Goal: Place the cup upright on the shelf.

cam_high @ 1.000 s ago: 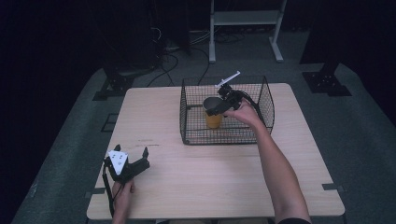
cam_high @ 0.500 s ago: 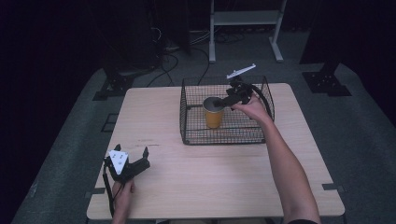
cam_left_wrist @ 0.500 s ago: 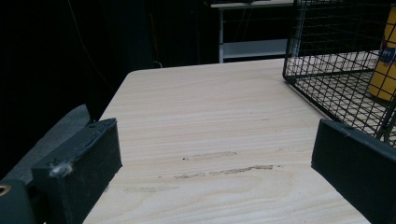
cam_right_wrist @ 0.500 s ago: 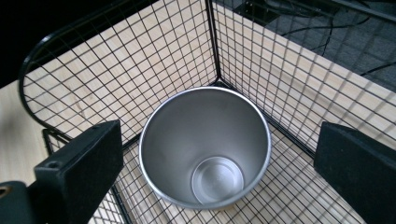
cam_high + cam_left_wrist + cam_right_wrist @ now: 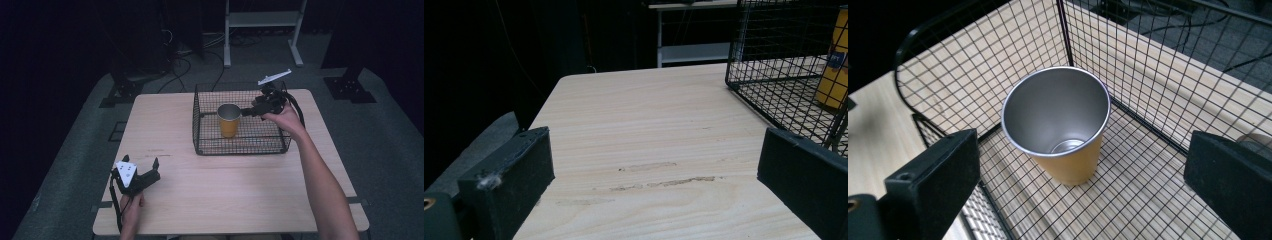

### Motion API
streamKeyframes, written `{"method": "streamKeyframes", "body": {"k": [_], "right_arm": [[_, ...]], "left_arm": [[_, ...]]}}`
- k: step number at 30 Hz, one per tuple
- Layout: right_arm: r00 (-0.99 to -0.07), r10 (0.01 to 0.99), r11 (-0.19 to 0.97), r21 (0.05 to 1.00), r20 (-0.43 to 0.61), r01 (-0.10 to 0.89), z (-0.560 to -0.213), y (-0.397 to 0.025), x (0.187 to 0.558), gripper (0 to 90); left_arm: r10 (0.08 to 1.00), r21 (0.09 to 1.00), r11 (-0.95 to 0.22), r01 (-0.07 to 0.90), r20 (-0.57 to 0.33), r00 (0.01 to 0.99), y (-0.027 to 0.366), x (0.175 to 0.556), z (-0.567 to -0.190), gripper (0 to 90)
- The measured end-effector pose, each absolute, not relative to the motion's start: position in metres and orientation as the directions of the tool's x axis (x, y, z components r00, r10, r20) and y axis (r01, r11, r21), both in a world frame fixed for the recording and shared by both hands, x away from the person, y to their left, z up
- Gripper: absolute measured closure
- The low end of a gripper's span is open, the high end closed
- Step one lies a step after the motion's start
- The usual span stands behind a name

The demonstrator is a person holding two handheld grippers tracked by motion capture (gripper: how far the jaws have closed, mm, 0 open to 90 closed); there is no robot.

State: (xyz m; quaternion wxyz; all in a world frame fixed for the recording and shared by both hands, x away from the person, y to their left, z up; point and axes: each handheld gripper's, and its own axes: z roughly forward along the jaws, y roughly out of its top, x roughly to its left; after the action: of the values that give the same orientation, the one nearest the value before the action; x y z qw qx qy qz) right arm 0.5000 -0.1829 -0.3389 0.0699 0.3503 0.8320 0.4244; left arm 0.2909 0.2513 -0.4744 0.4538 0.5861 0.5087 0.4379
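A: Tumbler [image 5: 229,120] stands upright inside the wire basket [image 5: 200,127], near the basket's middle, yellow wall, bare metal inside. Right gripper [image 5: 248,112] hovers just beside its rim, fingers [image 5: 930,172] spread wide, holding nothing.

B: Why that placement?

A: Judged: upright on the basket floor, the tumbler stands steady, and the spread fingers clear its rim.

B: Left gripper [image 5: 146,171]?

A: Parked on the surface [image 5: 240,190], well apart from the basket, fingers open, idle.

B: View differences?

A: Right gripper view shows the tumbler [image 5: 1060,127] empty; high view shows both hands' spacing.
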Motion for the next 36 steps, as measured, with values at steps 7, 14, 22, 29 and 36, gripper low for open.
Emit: {"method": "streamKeyframes", "body": {"k": [7,14,22,29,36], "right_arm": [[-0.748,0.639,0.397,0.755,0.181,0.521,-0.333,-0.194,0.487,1.5],[-0.762,0.620,0.407,0.754,0.186,0.515,-0.338,-0.202,0.474,1.5],[-0.767,0.613,0.405,0.758,0.189,0.511,-0.341,-0.211,0.463,1.5],[-0.778,0.597,0.399,0.768,0.197,0.501,-0.343,-0.217,0.452,1.5],[-0.791,0.569,0.364,0.792,0.228,0.490,-0.349,-0.223,0.439,1.5]], "left_arm": [[0.993,0.977,-0.075,0.198,0.056,0.101,0.251,0.291,-0.474,0.8],[0.993,0.977,-0.076,0.198,0.057,0.100,0.251,0.291,-0.475,0.8],[0.993,0.977,-0.077,0.198,0.058,0.101,0.250,0.291,-0.474,0.8],[0.993,0.977,-0.078,0.198,0.059,0.100,0.250,0.291,-0.475,0.8],[0.993,0.977,-0.081,0.197,0.062,0.100,0.250,0.291,-0.475,0.8]]}}
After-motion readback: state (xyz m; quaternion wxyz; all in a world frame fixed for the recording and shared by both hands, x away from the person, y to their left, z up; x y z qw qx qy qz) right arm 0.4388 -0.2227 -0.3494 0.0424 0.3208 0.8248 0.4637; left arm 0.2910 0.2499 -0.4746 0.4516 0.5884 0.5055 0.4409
